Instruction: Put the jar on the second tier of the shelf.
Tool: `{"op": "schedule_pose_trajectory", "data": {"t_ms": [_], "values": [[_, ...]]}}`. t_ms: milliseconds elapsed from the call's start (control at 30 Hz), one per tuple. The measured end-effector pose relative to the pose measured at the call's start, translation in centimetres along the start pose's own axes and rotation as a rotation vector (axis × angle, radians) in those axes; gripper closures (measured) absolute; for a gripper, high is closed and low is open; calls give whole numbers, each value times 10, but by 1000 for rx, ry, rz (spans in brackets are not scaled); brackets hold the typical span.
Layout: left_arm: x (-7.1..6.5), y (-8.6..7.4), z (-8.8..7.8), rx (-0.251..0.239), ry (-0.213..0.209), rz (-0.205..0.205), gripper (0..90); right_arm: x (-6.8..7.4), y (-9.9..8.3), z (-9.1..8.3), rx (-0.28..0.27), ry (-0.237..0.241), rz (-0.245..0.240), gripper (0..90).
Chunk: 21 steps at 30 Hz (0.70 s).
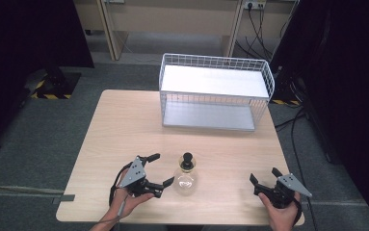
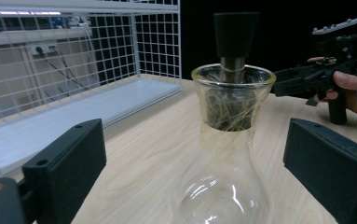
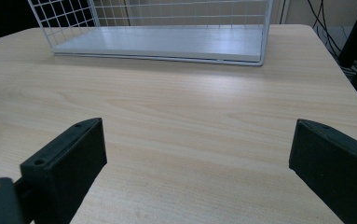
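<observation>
the glass bottle (image 1: 185,179) stands upright near the front edge of the table (image 1: 124,130), roughly mid-width, clear w/ a round wide belly, a narrower neck and a flared rim; a black stopper (image 1: 187,159) on a metal stem sits in the neck, and thin pale strands show inside the neck in the left gripper view, tho what they are is hard to tell. the left gripper (image 1: 160,169) is just beside the bottle on its left, jaws wide apart w/ the bottle between them; the pads don't press on the glass. the right gripper (image 1: 265,176) is well apart to the bottle's right, near the table's front right corner, jaws also spread, w/ bare wood between them. the bottle's base is cut off at the bottom of the left gripper view, and the person's forearms are cut off at the lower edge of the high view. the table is light wood grain. a white wire basket (image 1: 216,91) w/ a flat white floor sits at the far side, toward the right. around the table: grey carpet, dark curtains on both sides, cables on the floor at right, pale desks at the back w/ a wall socket.
</observation>
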State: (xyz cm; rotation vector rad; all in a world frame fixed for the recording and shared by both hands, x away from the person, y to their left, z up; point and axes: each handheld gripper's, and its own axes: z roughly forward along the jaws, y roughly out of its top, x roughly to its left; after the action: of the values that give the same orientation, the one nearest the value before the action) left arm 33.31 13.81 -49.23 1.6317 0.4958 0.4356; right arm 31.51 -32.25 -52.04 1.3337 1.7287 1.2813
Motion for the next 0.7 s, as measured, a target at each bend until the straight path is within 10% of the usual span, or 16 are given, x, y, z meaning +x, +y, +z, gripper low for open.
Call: {"op": "schedule_pose_trajectory", "data": {"t_ms": [700], "values": [[-11, -2, 41, 12, -70, 5, 264, 0, 0, 0, 1, -2, 1, 42]]}}
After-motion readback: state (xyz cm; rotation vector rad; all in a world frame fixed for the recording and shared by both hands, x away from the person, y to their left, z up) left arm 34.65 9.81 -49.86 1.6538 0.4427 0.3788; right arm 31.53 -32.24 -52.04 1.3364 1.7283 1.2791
